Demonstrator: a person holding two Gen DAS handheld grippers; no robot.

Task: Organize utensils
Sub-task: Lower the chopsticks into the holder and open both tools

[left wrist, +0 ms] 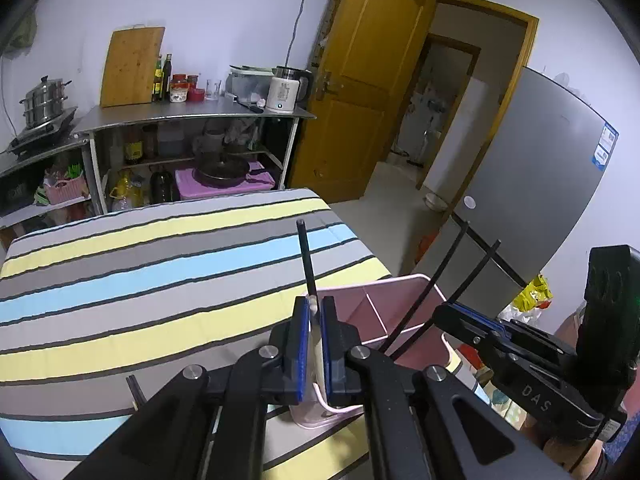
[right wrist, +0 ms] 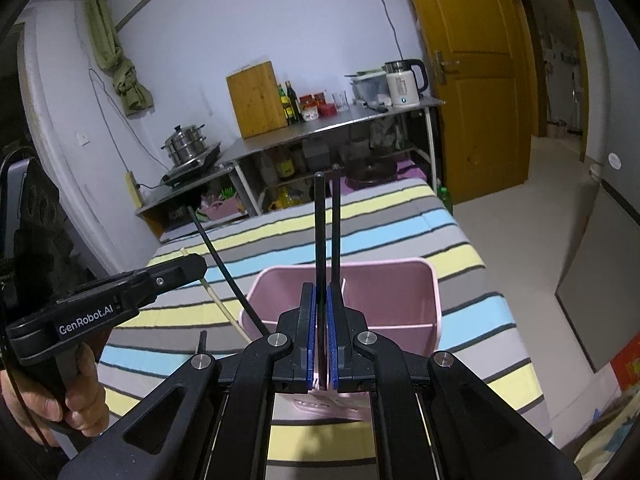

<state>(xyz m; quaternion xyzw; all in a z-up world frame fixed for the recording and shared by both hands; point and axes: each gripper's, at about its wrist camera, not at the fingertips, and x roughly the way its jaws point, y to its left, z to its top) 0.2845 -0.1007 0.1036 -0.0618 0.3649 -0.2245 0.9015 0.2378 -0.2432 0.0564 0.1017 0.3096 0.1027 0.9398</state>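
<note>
Chopsticks fill both tools over a pink bin (right wrist: 394, 300) that stands on a striped cloth (left wrist: 140, 272). The left gripper (left wrist: 315, 312) is clenched on a single black stick (left wrist: 307, 260), which rises up and slightly left from between its blue pads (left wrist: 303, 340); a pale strip also sits between those pads, though what it is cannot be told. In the right wrist view the right gripper (right wrist: 322, 300) is clamped on a black pair (right wrist: 326, 228) that stands nearly upright above the bin's near rim, the two tips a little apart at the top. The bin is divided inside by thin walls, and it lies just beyond the tips of both grippers, near the cloth's right edge. A pale chopstick (right wrist: 222, 308) lies on the cloth to the bin's left, and the end of another dark stick (right wrist: 202, 342) shows close by it. A hand (right wrist: 60, 400) grips the left tool's handle at the left edge of the right wrist view. Beyond the cloth stands a metal rack (left wrist: 192, 120) with a cutting board (left wrist: 130, 66), bottles, jars and a kettle (left wrist: 285, 90); a steel pot (left wrist: 44, 100) sits to its left, and a wooden door (left wrist: 360, 92) stands open to its right.
</note>
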